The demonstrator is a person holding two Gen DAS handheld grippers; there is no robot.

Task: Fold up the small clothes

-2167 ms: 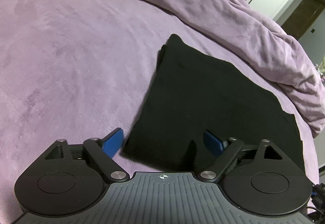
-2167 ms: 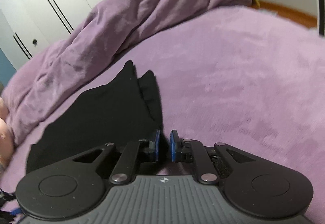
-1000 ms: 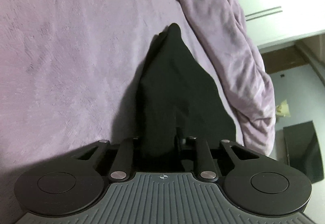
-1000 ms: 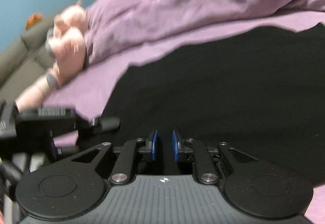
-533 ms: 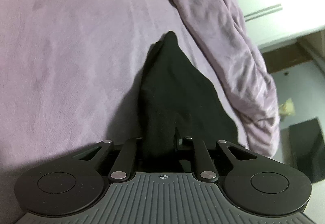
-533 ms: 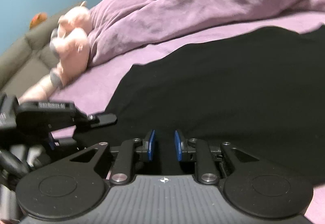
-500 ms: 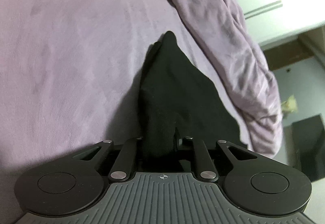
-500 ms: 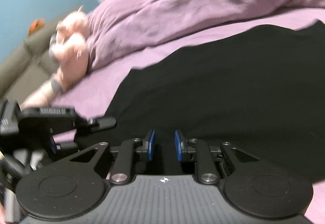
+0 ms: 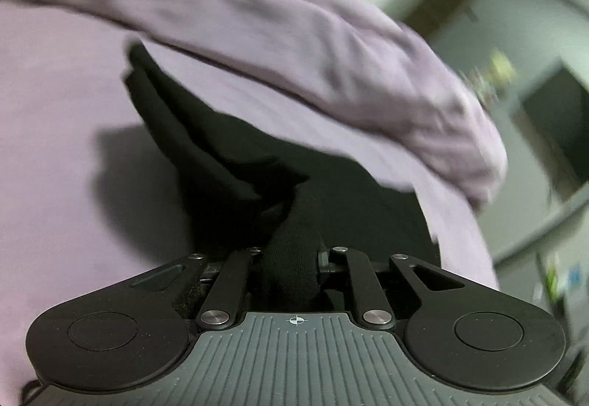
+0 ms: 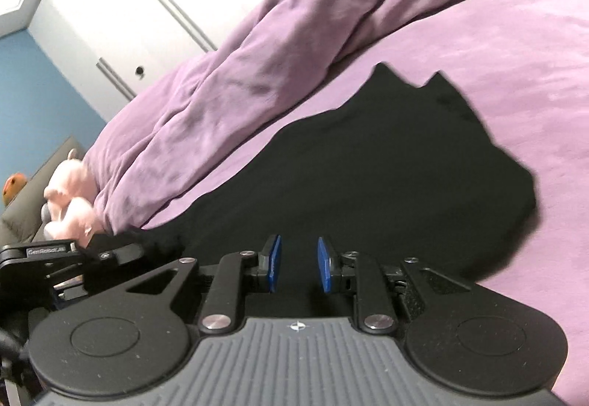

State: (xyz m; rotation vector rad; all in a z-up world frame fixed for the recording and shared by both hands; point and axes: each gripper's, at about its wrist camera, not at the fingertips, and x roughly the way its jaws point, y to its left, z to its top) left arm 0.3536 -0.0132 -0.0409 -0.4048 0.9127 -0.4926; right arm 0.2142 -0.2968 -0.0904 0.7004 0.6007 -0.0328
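A black garment (image 10: 386,163) lies partly folded on the purple bed (image 10: 533,49). In the left wrist view my left gripper (image 9: 292,264) is shut on a bunched edge of the black garment (image 9: 228,163), which it lifts off the bed; its pads are hidden by the cloth. My right gripper (image 10: 296,264) is partly open and empty, its blue pads (image 10: 274,262) just above the garment's near edge. The left gripper (image 10: 73,255) also shows at the left of the right wrist view.
A rumpled purple duvet (image 10: 294,38) runs along the far side of the bed, also in the left wrist view (image 9: 294,38). A pink plush toy (image 10: 70,200) lies at its end. White wardrobe doors (image 10: 147,1) stand behind.
My right gripper has opened and let go of the garment. My left gripper has swung, still holding the cloth, which now lies more folded over itself.
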